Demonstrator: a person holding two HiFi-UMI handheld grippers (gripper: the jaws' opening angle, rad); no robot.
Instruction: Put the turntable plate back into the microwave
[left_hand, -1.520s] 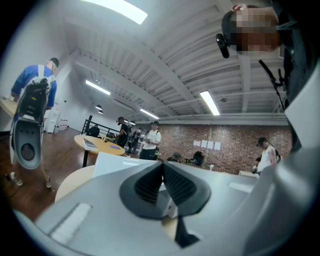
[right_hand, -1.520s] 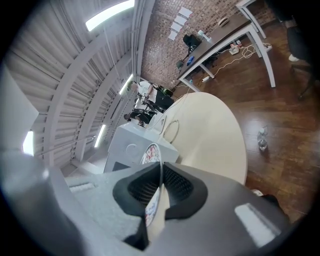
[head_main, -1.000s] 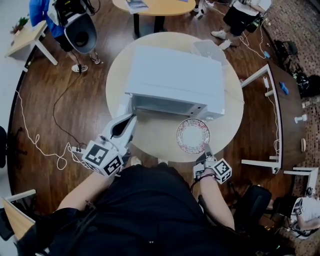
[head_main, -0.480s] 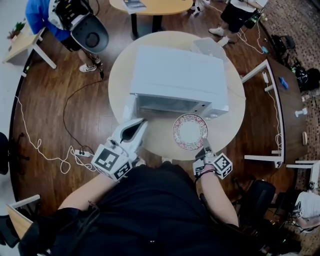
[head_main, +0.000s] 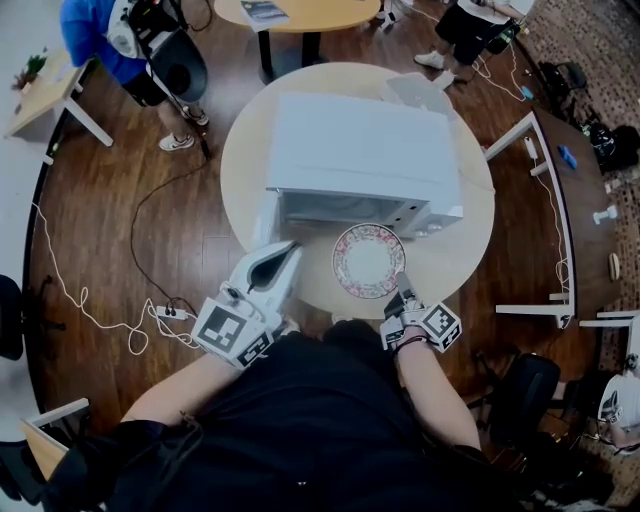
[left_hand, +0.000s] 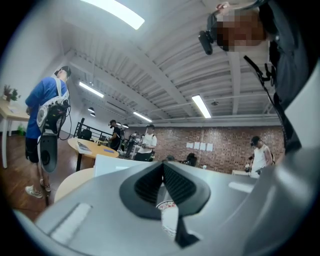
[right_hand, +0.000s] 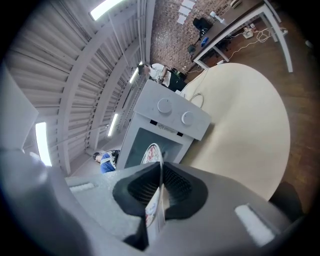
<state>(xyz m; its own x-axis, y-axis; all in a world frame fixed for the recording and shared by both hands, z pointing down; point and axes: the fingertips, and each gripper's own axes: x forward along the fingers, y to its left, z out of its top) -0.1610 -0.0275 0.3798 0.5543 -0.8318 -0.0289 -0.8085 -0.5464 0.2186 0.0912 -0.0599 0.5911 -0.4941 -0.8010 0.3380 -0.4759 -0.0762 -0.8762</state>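
On table (right_hand: 240, 130), right gripper view shows microwave (right_hand: 150, 145) dials (right_hand: 164, 105).

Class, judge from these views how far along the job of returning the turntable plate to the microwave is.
Done: the plate is picked up, and the microwave door looks swung open. In hand: the right tool is shut on the plate's near rim, holding it before the opening. Left: slide it into the cavity, seat it, release. The left tool hangs shut, empty, near the door.
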